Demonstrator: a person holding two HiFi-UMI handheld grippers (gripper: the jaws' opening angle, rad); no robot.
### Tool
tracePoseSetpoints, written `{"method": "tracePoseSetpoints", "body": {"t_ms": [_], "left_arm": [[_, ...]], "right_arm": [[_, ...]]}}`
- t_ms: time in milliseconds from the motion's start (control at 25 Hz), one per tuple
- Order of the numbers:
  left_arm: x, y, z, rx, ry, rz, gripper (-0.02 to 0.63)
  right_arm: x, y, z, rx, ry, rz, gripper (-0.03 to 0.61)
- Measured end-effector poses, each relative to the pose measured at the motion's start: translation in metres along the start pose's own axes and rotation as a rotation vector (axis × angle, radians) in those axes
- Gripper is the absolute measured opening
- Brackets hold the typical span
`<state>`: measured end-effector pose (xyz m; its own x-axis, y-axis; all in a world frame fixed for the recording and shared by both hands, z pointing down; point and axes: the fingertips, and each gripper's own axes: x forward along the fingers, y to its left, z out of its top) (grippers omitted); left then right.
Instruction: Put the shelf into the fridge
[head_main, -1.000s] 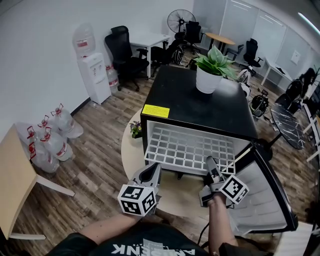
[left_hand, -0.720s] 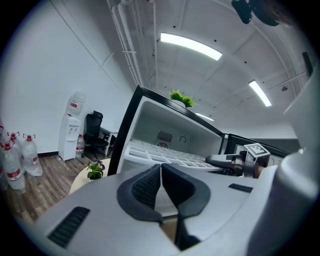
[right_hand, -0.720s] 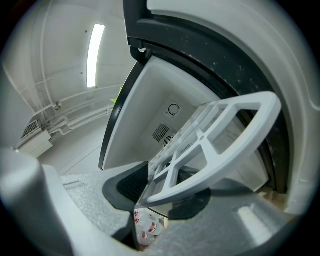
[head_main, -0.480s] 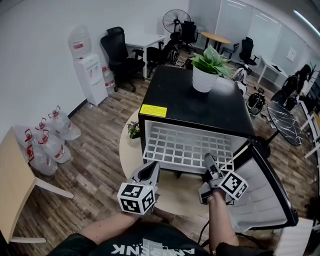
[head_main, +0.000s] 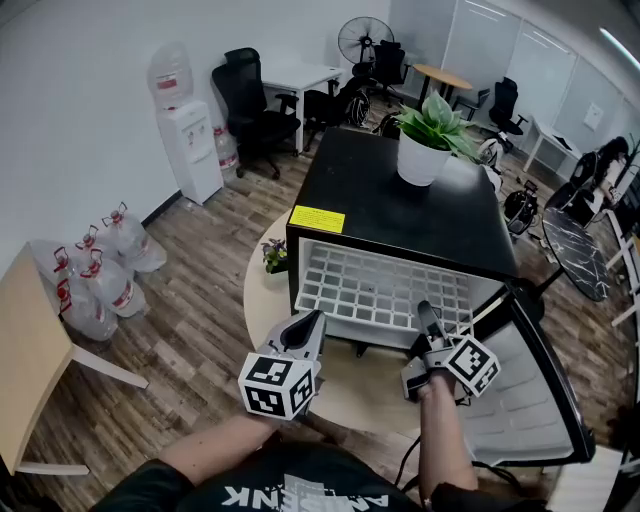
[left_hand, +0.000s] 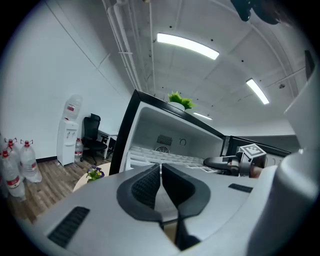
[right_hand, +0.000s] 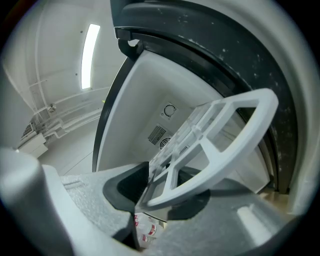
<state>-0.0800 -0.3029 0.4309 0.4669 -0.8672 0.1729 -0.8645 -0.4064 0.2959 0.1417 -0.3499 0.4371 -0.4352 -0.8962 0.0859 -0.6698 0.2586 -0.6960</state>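
The right gripper (head_main: 425, 312) has the front edge of the white shelf (head_main: 378, 290) between its jaws, and they are closing on it. The left gripper (head_main: 311, 322) is shut tight with nothing in it, near the shelf's front left corner. The shelf lies mostly inside the open black fridge (head_main: 400, 215). A plant (head_main: 425, 140) sits on top.

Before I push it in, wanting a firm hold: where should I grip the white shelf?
Likely the front rail of the shelf, from the open front of the fridge: it lies flat, with that thin edge nearest the opening.
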Motion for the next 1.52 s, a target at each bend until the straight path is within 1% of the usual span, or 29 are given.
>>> {"method": "tracePoseSetpoints", "body": {"t_ms": [120,240,400,480,680,800,880,960,1000,1040,1160,1240,1320,1520], "left_arm": [[0.003,0.002,-0.002,0.028,0.001,0.007,0.012],[0.005,0.004,-0.004,0.054,0.008,0.016,0.011],[0.011,0.006,-0.004,0.081,0.001,0.032,0.003],[0.011,0.007,-0.003,0.077,-0.002,0.037,0.003],[0.011,0.007,-0.003,0.057,0.004,0.025,0.003],[0.012,0.008,-0.003,0.057,0.008,0.018,0.003],[0.011,0.008,-0.003,0.049,0.015,0.009,0.003],[0.011,0.004,-0.005,0.038,0.023,-0.010,0.003],[0.011,0.002,-0.006,0.036,0.027,-0.020,0.003],[0.012,0.000,-0.007,0.038,0.031,-0.028,0.003],[0.017,-0.002,-0.012,0.038,0.047,-0.037,0.003],[0.018,-0.002,-0.013,0.039,0.052,-0.036,0.003],[0.018,-0.003,-0.012,0.042,0.051,-0.036,0.003],[0.017,-0.005,-0.014,0.037,0.055,-0.036,0.003]], "right_arm": [[0.003,0.001,-0.004,0.075,-0.012,0.005,0.109],[0.006,-0.001,-0.004,0.083,-0.026,0.006,0.107],[0.008,-0.007,0.004,0.005,-0.040,-0.003,0.108],[0.009,-0.006,0.002,0.005,-0.039,-0.013,0.112],[-0.005,0.002,-0.011,0.063,-0.047,-0.031,0.124],[-0.029,0.005,-0.021,0.015,-0.044,-0.069,0.129],[-0.042,0.009,-0.031,0.010,-0.043,-0.069,0.127],[-0.051,0.014,-0.038,-0.047,-0.050,-0.057,0.124],[-0.054,0.017,-0.038,-0.092,-0.057,-0.061,0.109],[-0.058,0.019,-0.037,-0.137,-0.065,-0.074,0.096],[-0.062,0.018,-0.029,-0.278,-0.081,-0.137,0.020],[-0.060,0.014,-0.026,-0.364,-0.063,-0.177,0.008],[-0.057,0.011,-0.025,-0.410,-0.046,-0.201,0.008],[-0.057,0.007,-0.027,-0.468,-0.038,-0.224,0.008]]}}
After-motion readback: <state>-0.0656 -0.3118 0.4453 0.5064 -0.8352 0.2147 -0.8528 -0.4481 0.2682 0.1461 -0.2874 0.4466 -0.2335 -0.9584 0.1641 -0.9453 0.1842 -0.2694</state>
